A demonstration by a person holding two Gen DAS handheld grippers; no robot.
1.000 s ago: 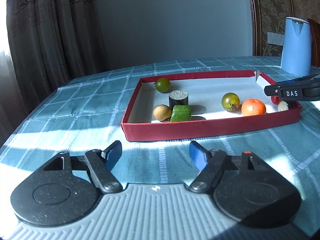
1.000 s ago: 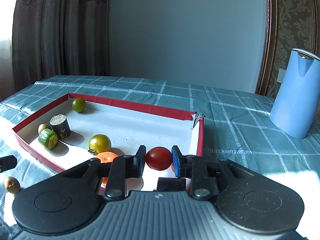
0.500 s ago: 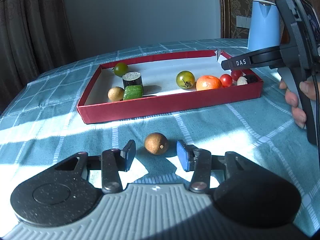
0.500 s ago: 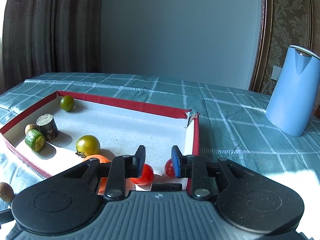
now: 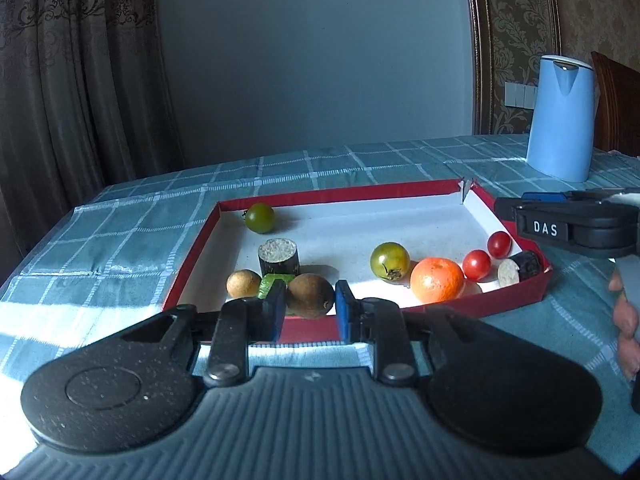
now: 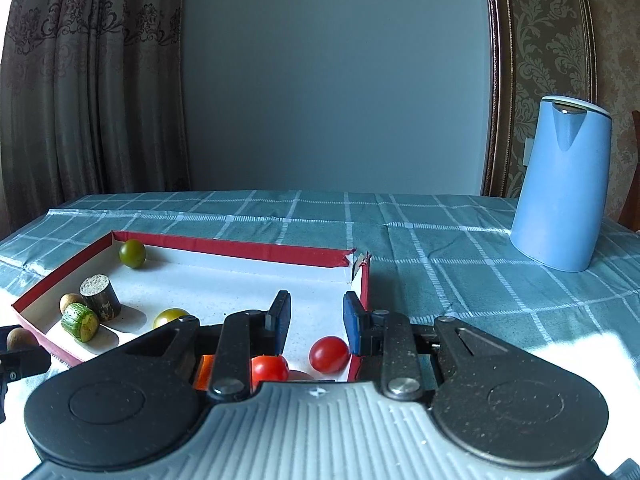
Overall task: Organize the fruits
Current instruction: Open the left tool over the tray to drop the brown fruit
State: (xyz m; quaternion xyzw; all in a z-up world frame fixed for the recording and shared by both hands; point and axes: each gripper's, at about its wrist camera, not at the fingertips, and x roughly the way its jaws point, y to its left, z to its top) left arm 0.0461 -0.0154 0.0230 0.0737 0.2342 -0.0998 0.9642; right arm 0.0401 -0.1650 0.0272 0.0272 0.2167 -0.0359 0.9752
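The left gripper (image 5: 310,307) is seen clamped on a brown round fruit (image 5: 311,295) — its jaws have just been closing and the fruit is now pinched between the blue pads, held just short of the red tray (image 5: 516,302), near the front wall. The fruit is judged light and firm-shelled, prob. a bit smooth, so a hold across its widest part, as now, is thought safest; too hard a squeeze could crack the skin.

The right gripper (image 6: 316,322) is held with jaws nearly closed and nothing between them — two cherry tomatoes (image 6: 329,354) are seen lying below on the tray floor, untouched. These are judged soft and easily burst.

From the left wrist view the whole tray is laid out: a green tomato (image 5: 260,218) at the far corner, a dark cylinder piece (image 5: 279,256), a second brown fruit (image 5: 243,283), a cucumber chunk (image 5: 274,282) partly hidden, a yellow-green tomato (image 5: 390,261), an orange (image 5: 437,280), plus the right gripper's side and the person's fingers (image 5: 626,334). From the right wrist view the orange is mostly hidden behind the gripper body, but the held fruit is glimpsed at far left, and the blue kettle (image 6: 562,188) on the checked surface (image 6: 460,248) is shown in full.
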